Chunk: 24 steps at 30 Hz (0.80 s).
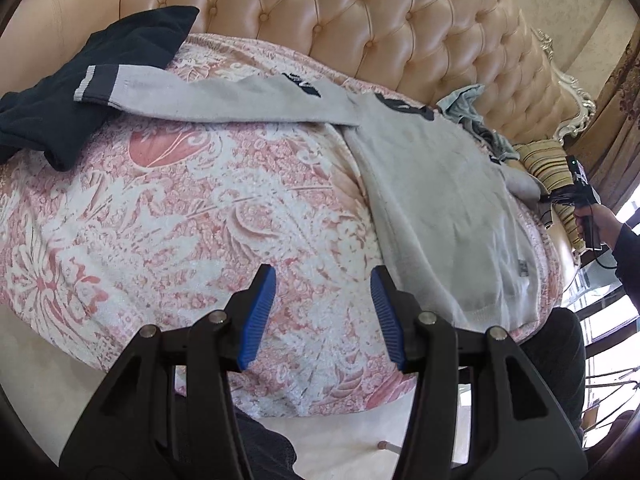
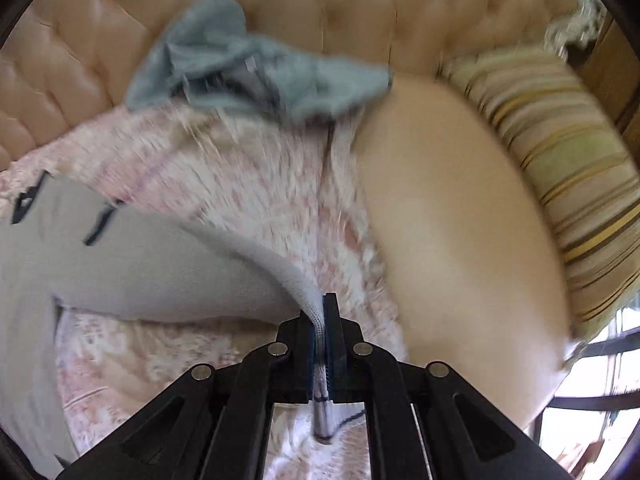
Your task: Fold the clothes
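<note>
The folding has barely begun, to judge by how things lie. Nearest in the left wrist view, the left gripper [image 1: 323, 304] hangs over the pink-and-white patterned cover [image 1: 180, 208] with its blue pads roughly half apart and nothing between them; it touches no cloth. Just beyond and to its right lies the grey sweater [image 1: 436, 200], spread flat on the cover, body running from near right toward the far middle. One sleeve [image 1: 224, 92] stretches out to the left, its striped cuff resting on a dark navy garment [image 1: 80, 92] that looks already folded or at least bundled. No fold shows in the sweater's body yet, so sleeves, body and the final stacking are all left.

In the right wrist view, the right gripper [image 2: 321, 320] is closed tight on the cuff of the sweater's other sleeve [image 2: 168, 264]; the ribbed grey knit is pinched between the pads, and the striped cuff end shows through behind them. The sleeve trails away to the left toward the sweater's body. This view is blurred, which suggests the sleeve is being carried, probably as the first fold.

Farther off, a crumpled blue-grey garment [image 2: 240, 68] waits unfolded against the tufted cream sofa back [image 1: 380, 20], with a striped cushion [image 2: 560, 152] at the far right.
</note>
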Each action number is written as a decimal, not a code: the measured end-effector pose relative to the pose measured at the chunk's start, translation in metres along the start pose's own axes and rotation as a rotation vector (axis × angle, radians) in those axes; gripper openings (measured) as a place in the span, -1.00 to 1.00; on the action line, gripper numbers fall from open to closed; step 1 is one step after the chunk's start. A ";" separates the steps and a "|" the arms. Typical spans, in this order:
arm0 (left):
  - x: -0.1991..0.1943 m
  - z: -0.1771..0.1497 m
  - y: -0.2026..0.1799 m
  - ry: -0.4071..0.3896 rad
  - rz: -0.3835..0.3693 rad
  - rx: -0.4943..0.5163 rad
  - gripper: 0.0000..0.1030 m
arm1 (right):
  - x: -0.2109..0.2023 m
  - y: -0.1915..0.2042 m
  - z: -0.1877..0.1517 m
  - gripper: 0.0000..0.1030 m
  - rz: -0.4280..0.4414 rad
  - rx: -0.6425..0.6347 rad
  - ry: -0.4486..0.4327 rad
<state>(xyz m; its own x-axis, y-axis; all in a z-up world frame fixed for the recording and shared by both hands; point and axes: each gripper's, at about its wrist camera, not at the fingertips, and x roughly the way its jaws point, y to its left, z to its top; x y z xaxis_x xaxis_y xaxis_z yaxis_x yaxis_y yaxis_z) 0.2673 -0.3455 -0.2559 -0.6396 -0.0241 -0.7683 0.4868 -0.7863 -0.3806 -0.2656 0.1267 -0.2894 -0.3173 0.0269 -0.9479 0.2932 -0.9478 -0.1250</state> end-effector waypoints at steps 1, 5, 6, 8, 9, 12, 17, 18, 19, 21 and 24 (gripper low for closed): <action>0.003 0.000 0.000 0.010 0.005 0.000 0.02 | 0.006 -0.001 -0.002 -0.79 -0.013 -0.006 0.006; 0.005 0.001 0.002 0.019 0.000 -0.003 0.02 | 0.010 -0.023 -0.004 0.28 -0.104 -0.013 -0.004; 0.004 0.001 0.002 0.017 -0.003 -0.005 0.02 | 0.010 -0.032 -0.005 0.36 -0.112 -0.008 0.001; 0.003 0.001 0.003 0.011 -0.011 -0.009 0.02 | 0.007 -0.049 -0.005 0.45 -0.127 0.002 0.022; 0.002 0.000 0.003 0.006 -0.014 -0.009 0.02 | 0.004 -0.057 -0.004 0.48 -0.130 0.012 0.026; 0.000 0.000 0.005 -0.004 -0.020 -0.012 0.02 | -0.014 -0.069 -0.005 0.53 -0.044 0.063 -0.019; 0.001 0.000 0.006 -0.006 -0.020 -0.013 0.02 | -0.040 -0.071 -0.014 0.56 0.032 0.023 -0.088; 0.001 0.001 0.006 -0.005 -0.020 -0.013 0.02 | -0.039 -0.072 -0.015 0.56 0.050 0.013 -0.088; 0.002 0.001 0.006 -0.003 -0.018 -0.014 0.02 | -0.037 -0.073 -0.017 0.56 0.045 -0.012 -0.082; 0.003 0.001 0.005 0.001 -0.016 -0.012 0.02 | -0.032 -0.073 -0.022 0.56 0.011 -0.069 -0.062; 0.005 0.001 0.006 0.006 -0.015 -0.013 0.02 | -0.022 -0.088 -0.030 0.56 0.131 0.010 -0.024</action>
<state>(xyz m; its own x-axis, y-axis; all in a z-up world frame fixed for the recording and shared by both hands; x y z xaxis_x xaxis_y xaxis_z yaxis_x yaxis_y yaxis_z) 0.2668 -0.3509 -0.2614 -0.6431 -0.0089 -0.7657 0.4852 -0.7783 -0.3985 -0.2571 0.2197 -0.2665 -0.2987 -0.1047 -0.9486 0.3248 -0.9458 0.0022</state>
